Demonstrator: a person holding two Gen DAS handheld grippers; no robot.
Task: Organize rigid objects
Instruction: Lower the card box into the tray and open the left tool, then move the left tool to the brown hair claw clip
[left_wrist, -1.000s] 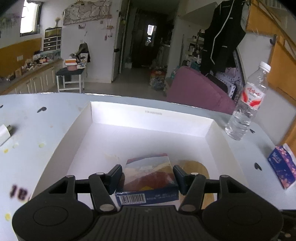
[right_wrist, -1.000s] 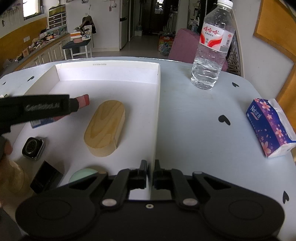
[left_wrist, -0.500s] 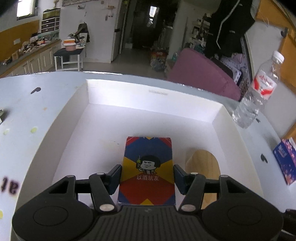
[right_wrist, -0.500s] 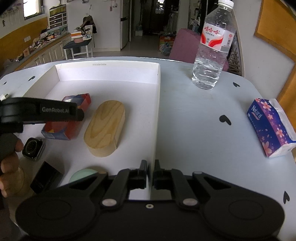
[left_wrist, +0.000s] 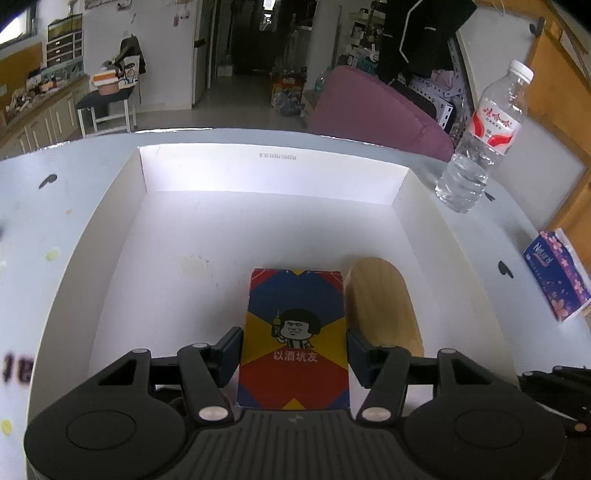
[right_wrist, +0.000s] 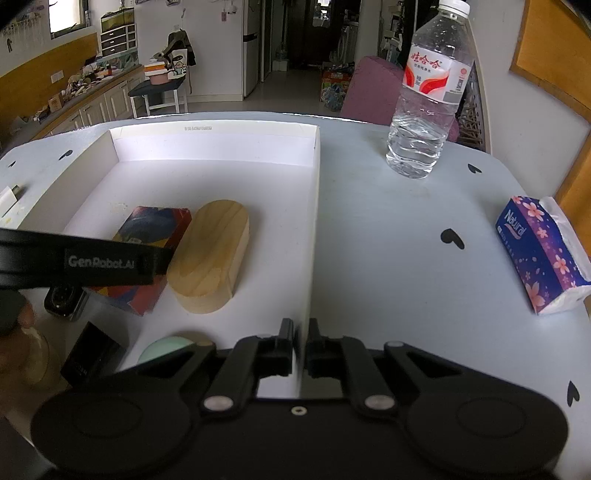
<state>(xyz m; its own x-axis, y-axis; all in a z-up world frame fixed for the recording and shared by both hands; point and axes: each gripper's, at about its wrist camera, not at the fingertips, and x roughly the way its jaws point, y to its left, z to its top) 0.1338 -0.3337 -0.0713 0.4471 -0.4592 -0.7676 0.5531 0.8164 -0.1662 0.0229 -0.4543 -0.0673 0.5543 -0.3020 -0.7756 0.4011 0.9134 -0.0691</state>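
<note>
Inside the tray: card box (left_wrist: 293, 334) lies flat on the tray (left_wrist: 118, 206) floor, long side just beside the wood block (left_wrist: 384, 306); whether they touch I cannot tell
Left gripper (left_wrist: 294, 356): jaws set part-way apart, one on each long side of the box; pads look to be against its edges, so I judge it held
Right gripper (right_wrist: 300, 341): jaws pinched narrow on the tray's right wall, steadying it
Risk, release: if the left jaws open while tilted, the right finger (left_wrist: 360, 354) may catch the block and nudge it; the gap there is tight
Risk, drag: pulling back before the pads clear could slide the box out of line with the block
Risk, tray: the thin wall may buckle or the tray may skid on the desk (right_wrist: 406, 229) if the right hand pushes sideways
Risk, crowding: watch (right_wrist: 64, 301), black item (right_wrist: 90, 356) and green disc (right_wrist: 166, 347) sit near the tray's front; a low retreat of the left gripper could knock them
Off to the side: bottle (right_wrist: 428, 96) and tissue pack (right_wrist: 539, 254) stand well apart; little danger there
</note>
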